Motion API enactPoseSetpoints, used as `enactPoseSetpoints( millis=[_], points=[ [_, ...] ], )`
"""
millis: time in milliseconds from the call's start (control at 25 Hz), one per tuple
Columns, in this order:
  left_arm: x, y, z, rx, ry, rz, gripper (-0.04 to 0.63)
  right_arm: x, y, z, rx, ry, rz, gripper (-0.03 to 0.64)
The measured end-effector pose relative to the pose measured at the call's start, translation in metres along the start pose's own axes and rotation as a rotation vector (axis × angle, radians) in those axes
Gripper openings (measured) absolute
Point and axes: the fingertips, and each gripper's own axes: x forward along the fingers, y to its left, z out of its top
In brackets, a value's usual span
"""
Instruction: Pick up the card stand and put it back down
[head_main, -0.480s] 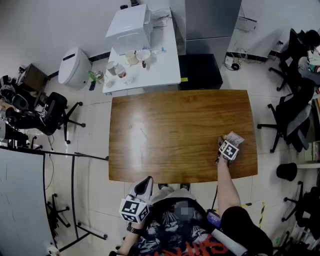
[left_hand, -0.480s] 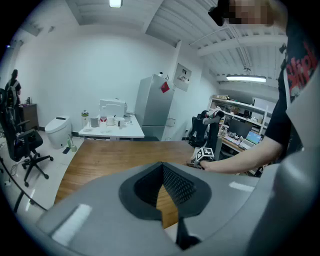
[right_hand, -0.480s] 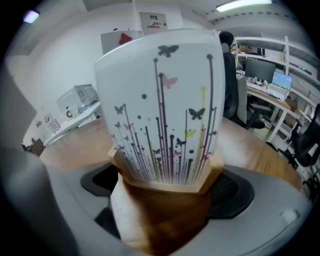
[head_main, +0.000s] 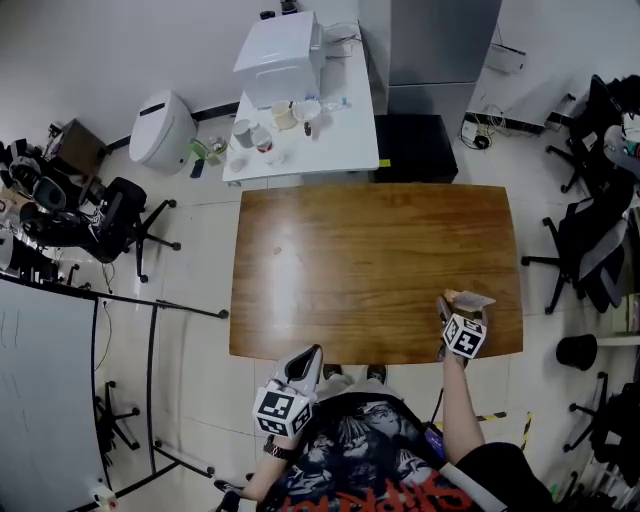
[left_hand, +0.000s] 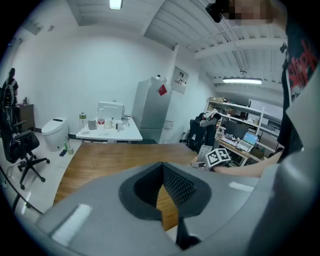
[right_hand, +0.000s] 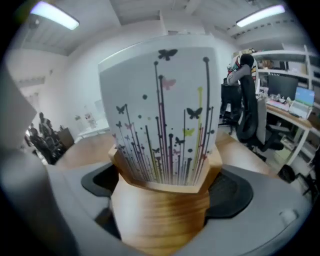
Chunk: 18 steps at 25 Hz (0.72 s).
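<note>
The card stand (head_main: 468, 300) is a round wooden block holding a white card printed with butterflies and stems (right_hand: 165, 110). It sits between the jaws of my right gripper (head_main: 462, 310), near the front right corner of the brown table (head_main: 370, 260). In the right gripper view the wooden base (right_hand: 162, 215) fills the gap and both dark pads (right_hand: 231, 192) press its sides. Whether the stand touches the table is hidden. My left gripper (head_main: 306, 360) hangs off the table's front edge by my body, its jaws together with nothing in them (left_hand: 161, 192).
Behind the brown table stands a white side table (head_main: 340, 140) with a white appliance (head_main: 280, 45) and cups. A black cabinet (head_main: 415, 148) is next to it. Office chairs stand at the left (head_main: 110, 215) and right (head_main: 590, 250), and a white bin (head_main: 160, 130) at the far left.
My right gripper, with the card stand in it, has come closer to the table's front edge. The head view has shifted a little; the left gripper stays by my body.
</note>
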Motion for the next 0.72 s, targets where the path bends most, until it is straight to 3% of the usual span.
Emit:
enactPoseSetpoints(
  millis=[120,240,480,720],
  points=[
    [0.001,0.012,0.004,-0.013,-0.019,0.004,-0.009,-0.061,0.033,0.004,-0.001,-0.010,0.113,0.531],
    [-0.002,0.023,0.007,-0.025,-0.031,-0.003,-0.009,-0.117,0.051,0.008,0.006,-0.026,0.140,0.531],
    [-0.004,0.027,0.022,-0.020,-0.071,-0.025,-0.009,-0.216,0.066,0.071,0.006,-0.193,0.101,0.531],
    [-0.007,0.019,0.032,0.001,-0.109,-0.089,-0.009,-0.254,0.070,0.096,0.014,-0.277,0.078,0.531]
  ],
)
